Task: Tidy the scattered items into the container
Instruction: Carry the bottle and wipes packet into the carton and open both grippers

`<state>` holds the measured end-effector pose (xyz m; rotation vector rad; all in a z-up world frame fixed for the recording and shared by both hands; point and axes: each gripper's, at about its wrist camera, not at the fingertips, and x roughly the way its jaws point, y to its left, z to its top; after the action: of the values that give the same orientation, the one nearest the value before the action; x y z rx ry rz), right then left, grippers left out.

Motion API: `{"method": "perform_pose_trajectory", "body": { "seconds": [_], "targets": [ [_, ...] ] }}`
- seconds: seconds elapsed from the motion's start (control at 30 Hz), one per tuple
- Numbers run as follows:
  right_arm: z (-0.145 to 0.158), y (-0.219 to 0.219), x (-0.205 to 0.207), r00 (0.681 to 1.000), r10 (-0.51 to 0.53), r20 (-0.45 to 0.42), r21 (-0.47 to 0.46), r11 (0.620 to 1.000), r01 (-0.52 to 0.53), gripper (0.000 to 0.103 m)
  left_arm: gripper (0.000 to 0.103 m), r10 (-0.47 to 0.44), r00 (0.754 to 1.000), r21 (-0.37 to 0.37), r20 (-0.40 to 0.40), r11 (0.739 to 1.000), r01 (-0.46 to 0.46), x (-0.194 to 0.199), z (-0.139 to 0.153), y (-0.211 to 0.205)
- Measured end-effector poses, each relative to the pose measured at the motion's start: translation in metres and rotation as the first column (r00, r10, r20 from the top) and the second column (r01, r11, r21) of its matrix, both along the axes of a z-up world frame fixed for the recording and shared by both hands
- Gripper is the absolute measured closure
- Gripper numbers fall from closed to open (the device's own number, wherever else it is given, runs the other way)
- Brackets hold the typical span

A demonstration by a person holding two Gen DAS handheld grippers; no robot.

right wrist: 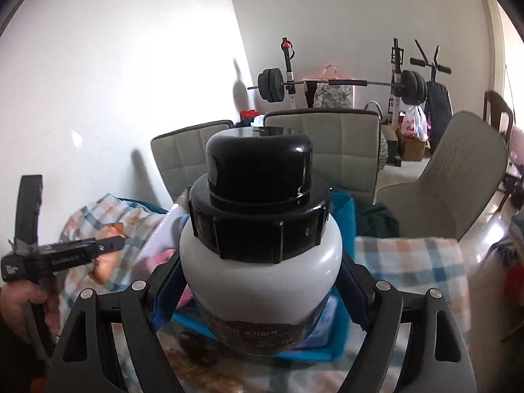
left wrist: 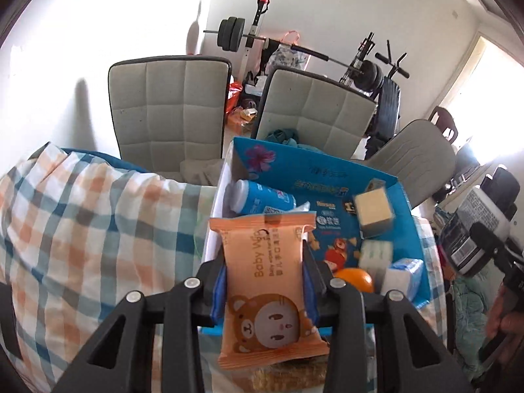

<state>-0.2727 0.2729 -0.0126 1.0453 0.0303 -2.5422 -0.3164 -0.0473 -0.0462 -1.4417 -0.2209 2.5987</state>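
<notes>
While your left gripper (left wrist: 264,273) clamps one orange pack of baby wipes (left wrist: 265,281) between its blue-padded fingers (left wrist: 218,290), the pack stands upright over the near wall of the blue cardboard box (left wrist: 411,226), its bear-printed lower end hanging toward 6 o'clock below the jaws and its crimped top edge rising toward 12. Count the box's contents from the left wrist view: one blue-and-white cylindrical bottle (left wrist: 258,199) lying on its side at 11 o'clock from the pack, one pale yellow block (left wrist: 374,210) at 2 o'clock, one orange fruit (left wrist: 355,279) just beside the right finger at 3 o'clock, and two white-and-blue packets, one (left wrist: 376,252) above the fruit and one (left wrist: 403,273) against the box's right wall.

Your right gripper (right wrist: 258,294) grips one white jar with a black lid (right wrist: 260,239), the jaws closed on its body from both sides with the lid pointing toward 12 o'clock, well past the fingertips. From the left wrist view the same jar (left wrist: 476,229) hangs at 3 o'clock, outside the box's right wall.

Box and grippers sit over a plaid cloth (left wrist: 82,229) in orange, blue and white. Beyond it stand three chairs: two quilted grey ones (left wrist: 168,108) at 12 o'clock and one moulded one (left wrist: 416,157) at 2 o'clock. One barbell (left wrist: 294,46) rests on its rack against the far wall.
</notes>
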Motion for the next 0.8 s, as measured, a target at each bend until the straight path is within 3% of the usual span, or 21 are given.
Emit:
{"method": "perform_pose_trajectory", "body": {
  "seconds": [0.07,0.13,0.27,0.37,0.43,0.53,0.63,0.7,0.8],
  "targets": [
    [-0.002,-0.006,-0.026,0.998,0.069,0.0,0.145,0.987,-0.068,0.019,0.065,-0.019,1.0,-0.021,0.025,1.0,0.02,-0.017,-0.01,0.005],
    [-0.01,-0.017,-0.043,0.987,0.159,0.005,0.299,0.942,-0.154,0.019,0.065,-0.031,0.998,-0.037,0.049,0.999,0.033,-0.031,-0.023,0.009],
    [-0.046,-0.044,-0.054,0.935,0.334,0.122,0.54,0.768,-0.345,0.019,0.065,-0.048,0.995,-0.045,0.083,0.998,0.052,-0.049,-0.047,0.017],
    [-0.079,-0.057,-0.05,0.89,0.398,0.224,0.62,0.646,-0.445,0.019,0.065,-0.064,0.992,-0.057,0.108,0.996,0.07,-0.056,-0.065,0.025],
    [-0.091,-0.064,-0.043,0.872,0.432,0.231,0.654,0.594,-0.468,0.019,0.065,-0.071,0.991,-0.065,0.117,0.995,0.078,-0.059,-0.074,0.028],
    [-0.098,-0.068,-0.046,0.87,0.438,0.228,0.651,0.596,-0.47,0.019,0.065,-0.067,0.99,-0.062,0.123,0.995,0.075,-0.061,-0.081,0.028],
    [-0.103,-0.065,-0.058,0.88,0.403,0.252,0.619,0.632,-0.467,0.019,0.061,-0.059,0.991,-0.058,0.12,0.996,0.066,-0.062,-0.081,0.027],
    [-0.1,-0.062,-0.065,0.88,0.396,0.262,0.581,0.663,-0.472,0.018,0.036,-0.054,0.991,-0.058,0.121,0.996,0.061,-0.062,-0.08,0.026],
    [-0.091,-0.054,-0.07,0.882,0.385,0.27,0.528,0.707,-0.47,0.018,0.029,-0.035,0.994,-0.037,0.106,0.999,0.039,-0.06,-0.074,0.02]
  ]
}}
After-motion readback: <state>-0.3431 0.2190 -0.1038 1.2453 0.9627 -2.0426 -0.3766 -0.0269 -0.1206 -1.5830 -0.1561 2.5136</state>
